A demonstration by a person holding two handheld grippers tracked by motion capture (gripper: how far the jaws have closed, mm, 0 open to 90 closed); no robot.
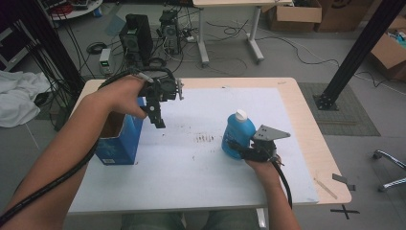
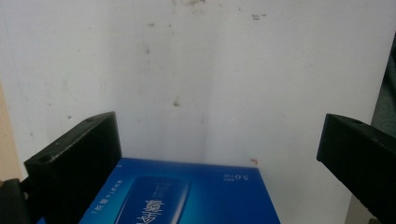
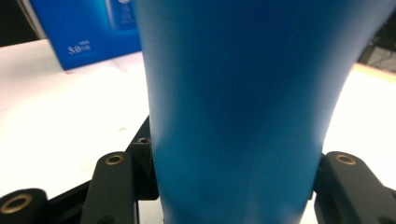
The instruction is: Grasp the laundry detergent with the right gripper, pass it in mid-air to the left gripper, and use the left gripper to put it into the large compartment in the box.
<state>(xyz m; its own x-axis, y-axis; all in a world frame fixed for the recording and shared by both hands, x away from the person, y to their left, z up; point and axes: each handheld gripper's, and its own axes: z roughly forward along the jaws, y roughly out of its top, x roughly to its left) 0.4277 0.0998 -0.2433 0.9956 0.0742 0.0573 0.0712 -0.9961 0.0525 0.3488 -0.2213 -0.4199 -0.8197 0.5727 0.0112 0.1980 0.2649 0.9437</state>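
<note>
A blue bottle (image 1: pixel 238 132) with a white cap (image 1: pixel 241 114) stands upright on the white mat (image 1: pixel 191 177), right of centre. My right gripper (image 1: pixel 235 145) comes in level from the near right and is shut on the bottle's lower body; in the right gripper view the bottle (image 3: pixel 238 102) sits tight between both black jaws of that gripper (image 3: pixel 233 179). An open-topped blue box (image 1: pixel 117 143) stands at the mat's left edge. My left gripper (image 1: pixel 154 117) hovers just right of the box top, pointing down, jaws wide open and holding nothing. Its own view looks down past the gripper (image 2: pixel 219 137) onto the box (image 2: pixel 187 196).
The mat covers a wooden table (image 1: pixel 306 120) whose bare edge shows at right. A small dark smear (image 1: pixel 206 138) marks the mat's middle. Beyond the far edge are computer towers (image 1: pixel 136 36), cables and a desk. A black post (image 1: pixel 359 52) rises at right.
</note>
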